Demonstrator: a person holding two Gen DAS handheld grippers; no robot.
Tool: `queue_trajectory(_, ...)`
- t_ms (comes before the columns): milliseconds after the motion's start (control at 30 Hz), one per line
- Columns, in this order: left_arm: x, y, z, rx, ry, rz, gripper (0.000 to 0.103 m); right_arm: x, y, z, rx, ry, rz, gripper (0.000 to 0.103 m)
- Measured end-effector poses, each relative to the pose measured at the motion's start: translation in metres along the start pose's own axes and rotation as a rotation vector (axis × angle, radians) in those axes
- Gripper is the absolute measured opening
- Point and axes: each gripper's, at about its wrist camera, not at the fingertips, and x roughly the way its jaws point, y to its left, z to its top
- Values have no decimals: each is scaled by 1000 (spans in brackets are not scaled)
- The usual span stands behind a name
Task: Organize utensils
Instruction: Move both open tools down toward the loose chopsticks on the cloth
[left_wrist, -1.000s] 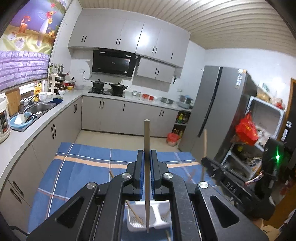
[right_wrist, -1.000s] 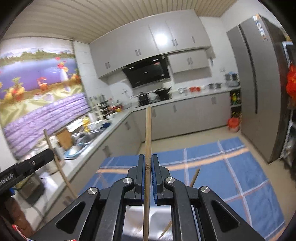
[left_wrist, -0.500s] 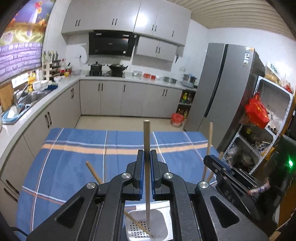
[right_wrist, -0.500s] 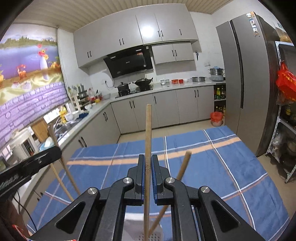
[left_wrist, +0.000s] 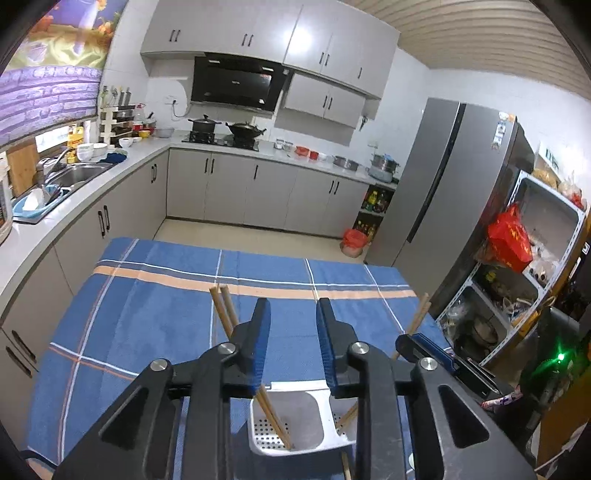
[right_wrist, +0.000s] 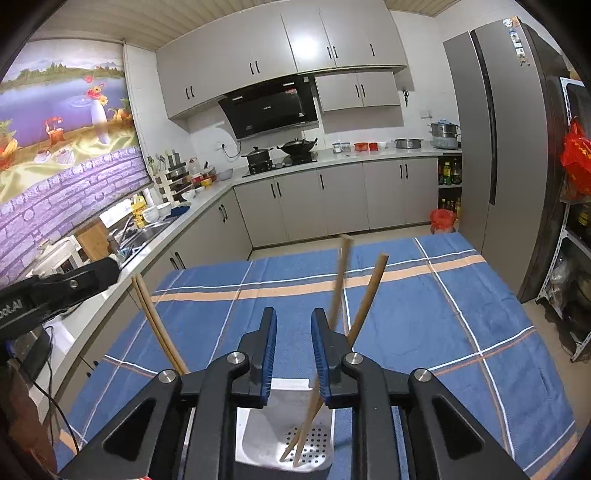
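A white perforated utensil holder (left_wrist: 291, 421) stands on the blue checked tablecloth (left_wrist: 155, 314), just under both grippers. In the left wrist view my left gripper (left_wrist: 291, 314) is open and empty; a pair of wooden chopsticks (left_wrist: 223, 308) leans left inside the holder, tips on its perforated bottom. In the right wrist view my right gripper (right_wrist: 293, 325) is open and empty; two wooden chopsticks (right_wrist: 364, 295) lean right in the holder (right_wrist: 288, 439). The other pair (right_wrist: 155, 325) shows at the left there. The right gripper's body (left_wrist: 443, 362) shows at the right in the left wrist view.
The table stands in a kitchen. A counter with a sink (left_wrist: 74, 177) runs along the left, cabinets and a stove (left_wrist: 225, 136) at the back, a fridge (left_wrist: 450, 192) and a cluttered shelf (left_wrist: 524, 266) at the right.
Both grippers have opened and let go of their chopsticks. Each chopstick has dropped into the holder and leans beside the one standing there. Both views have tilted down.
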Motion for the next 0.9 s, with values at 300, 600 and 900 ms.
queue_trajectory(300,-76,12,-10,-32,-41,52,34,-54,-1,-7,4,-22,27,40)
queue_trajectory(600,-104,32,-87,-59,134,135,41,-95,-14,-60,-48,174,106,47)
queue_trajectory(900,-74,44,-212,-86,469,143,41,-63,-14,-174,-19,528,184,45)
